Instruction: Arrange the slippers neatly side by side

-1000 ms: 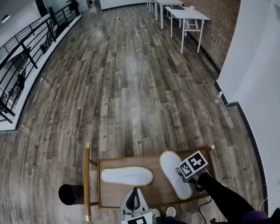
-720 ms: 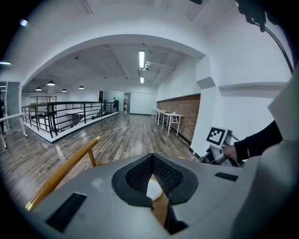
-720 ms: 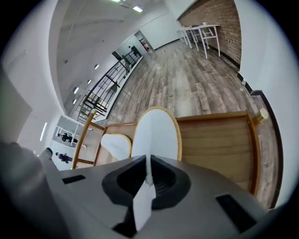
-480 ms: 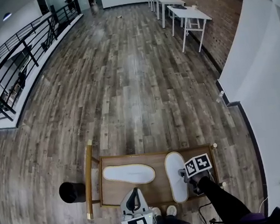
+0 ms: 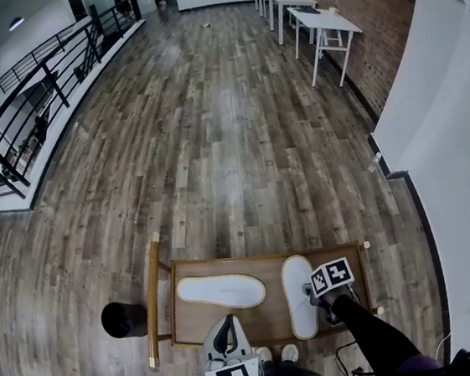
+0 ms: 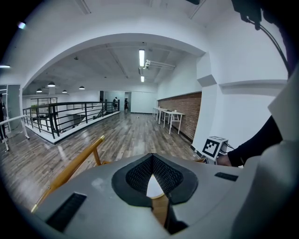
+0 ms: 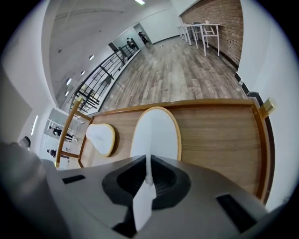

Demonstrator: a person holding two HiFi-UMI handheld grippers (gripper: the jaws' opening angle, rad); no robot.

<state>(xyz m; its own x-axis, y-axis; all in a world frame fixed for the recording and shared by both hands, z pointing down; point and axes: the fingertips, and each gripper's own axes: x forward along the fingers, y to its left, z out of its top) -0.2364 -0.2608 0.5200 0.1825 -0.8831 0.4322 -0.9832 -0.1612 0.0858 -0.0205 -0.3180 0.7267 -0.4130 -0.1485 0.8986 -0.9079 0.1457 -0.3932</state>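
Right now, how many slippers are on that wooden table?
2. The left slipper lies crosswise on the table; the right slipper lies lengthwise, held by the right gripper.

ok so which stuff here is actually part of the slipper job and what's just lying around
In the job:
right-hand slipper, pinched by the right gripper
left-hand slipper, lying crosswise on the wooden trolley
left gripper, shut, empty

Just about:
black cylinder beside the trolley
white tables by the brick wall
black railing
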